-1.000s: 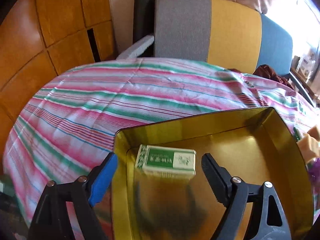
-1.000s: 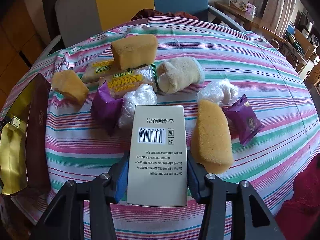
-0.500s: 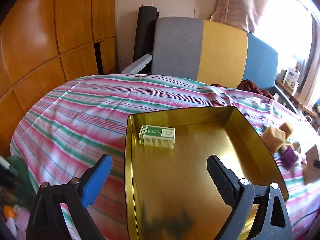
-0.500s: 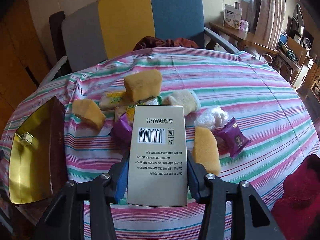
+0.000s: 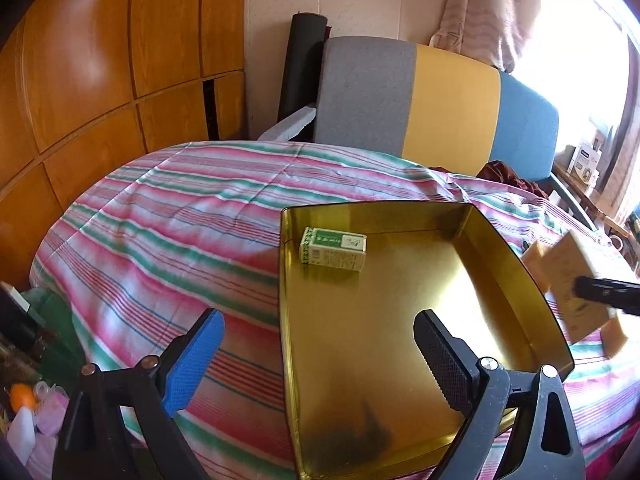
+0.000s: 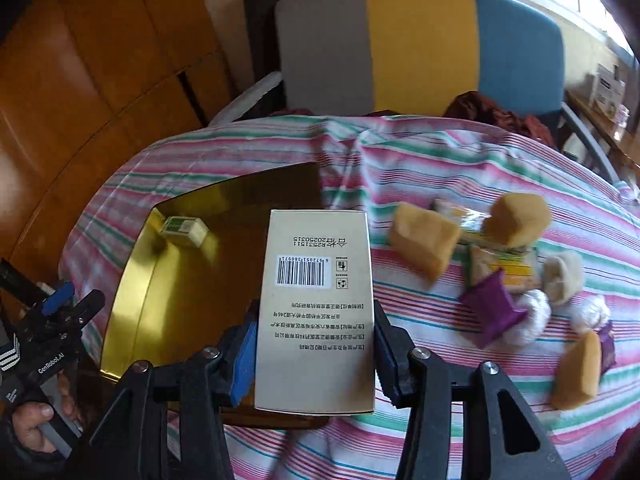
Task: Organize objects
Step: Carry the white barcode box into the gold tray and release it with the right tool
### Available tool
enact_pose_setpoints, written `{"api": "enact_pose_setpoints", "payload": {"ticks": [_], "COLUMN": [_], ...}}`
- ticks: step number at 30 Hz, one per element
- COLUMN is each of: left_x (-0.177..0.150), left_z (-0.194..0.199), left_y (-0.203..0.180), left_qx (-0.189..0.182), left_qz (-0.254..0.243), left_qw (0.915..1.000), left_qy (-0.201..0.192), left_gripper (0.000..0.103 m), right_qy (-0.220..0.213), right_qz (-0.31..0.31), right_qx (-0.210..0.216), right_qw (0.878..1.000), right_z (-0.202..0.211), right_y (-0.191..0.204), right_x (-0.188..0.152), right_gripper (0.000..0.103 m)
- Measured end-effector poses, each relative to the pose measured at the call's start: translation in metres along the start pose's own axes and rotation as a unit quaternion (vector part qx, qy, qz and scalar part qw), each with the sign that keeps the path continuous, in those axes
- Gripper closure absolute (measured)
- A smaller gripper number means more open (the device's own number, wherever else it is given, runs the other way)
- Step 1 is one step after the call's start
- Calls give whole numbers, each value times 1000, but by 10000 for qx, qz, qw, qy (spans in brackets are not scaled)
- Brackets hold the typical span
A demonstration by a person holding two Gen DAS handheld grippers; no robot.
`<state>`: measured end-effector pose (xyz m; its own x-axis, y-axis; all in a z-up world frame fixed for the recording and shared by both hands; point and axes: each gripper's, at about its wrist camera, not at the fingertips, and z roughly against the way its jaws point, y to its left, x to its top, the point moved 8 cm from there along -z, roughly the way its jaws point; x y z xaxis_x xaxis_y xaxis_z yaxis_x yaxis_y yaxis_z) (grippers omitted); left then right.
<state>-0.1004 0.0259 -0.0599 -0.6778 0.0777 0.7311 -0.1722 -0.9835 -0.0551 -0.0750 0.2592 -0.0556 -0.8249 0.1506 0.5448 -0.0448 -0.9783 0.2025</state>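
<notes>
- The right gripper (image 6: 314, 344) is clamped on a tall beige carton (image 6: 316, 308), its pads pressed to the two long sides near the lower end, so the barcode face looks straight at the camera.
- The carton hangs over the near right edge of the gold tin tray (image 6: 132, 280), well above the tray floor; held by its narrow sides like this, it can probably be lowered flat without the fingers fouling the tray wall.
- The left gripper (image 5: 316, 364) stands wide open and grips nothing (its blue pad (image 5: 192, 364) is over the cloth, its black pad over the tray floor), straddling the tray's left wall.
- It sits low at the tray's near corner, likely kept out of the way of the incoming carton.
- A small green-and-white box (image 5: 333, 249) already lies flat in the tray's far left corner, close to both walls, which leaves most of the gold floor free.
- In the left wrist view the beige carton (image 5: 568, 280) shows blurred at the right edge, just outside the tray's right wall.
- Still loose on the striped tablecloth (image 6: 440, 168), right of the tray: yellow sponge blocks (image 6: 424, 246), purple snack packets (image 6: 494, 306), a yellow-labelled wrapper (image 6: 504, 266) and white plastic-wrapped lumps (image 6: 528, 316), bunched together.
- My judgement: the sorting is at an early stage, one item in and one arriving.
</notes>
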Motion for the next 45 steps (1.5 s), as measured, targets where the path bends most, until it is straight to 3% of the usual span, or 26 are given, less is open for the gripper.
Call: {"api": "enact_pose_setpoints", "payload": {"ticks": [5,10,27,30,32,35,39,45], "left_x": [-6,-13,-31,-34,-37,-40,-41,-39], "left_z": [-1,-5,-7,-8,-7,-7,-8,-6], "left_y": [14,35,86,86,87,89,93,95], "left_qx": [42,140,420,409,404,409,436,498], "left_qz": [122,364,889,897,915,952,1018,1033], "left_qw": [9999,9991,9944,9942,9940,9935,9927,9925], "left_qy": [70,166,377,421,440,467,471,431], "left_gripper": [7,7,7,7,7,7,7,7], "right_qy": [580,976,1124,1249,1314,1227,1279,1498], "right_qz": [88,172,211,-50,-378,-571,-674,-738], "right_qx": [395,514,429,851,1227,1450,1496,2054], "right_qw": [9975,9937,9925,9885,9830,9801,9781,9643], "right_z": [-48,-87,-141,-152,-158,-154,-145,-140], "right_y": [44,80,145,162,167,166,152,167], "right_x": [2,-1,19,28,33,34,23,7], "right_gripper": [53,53,52,50,45,34,34,34]}}
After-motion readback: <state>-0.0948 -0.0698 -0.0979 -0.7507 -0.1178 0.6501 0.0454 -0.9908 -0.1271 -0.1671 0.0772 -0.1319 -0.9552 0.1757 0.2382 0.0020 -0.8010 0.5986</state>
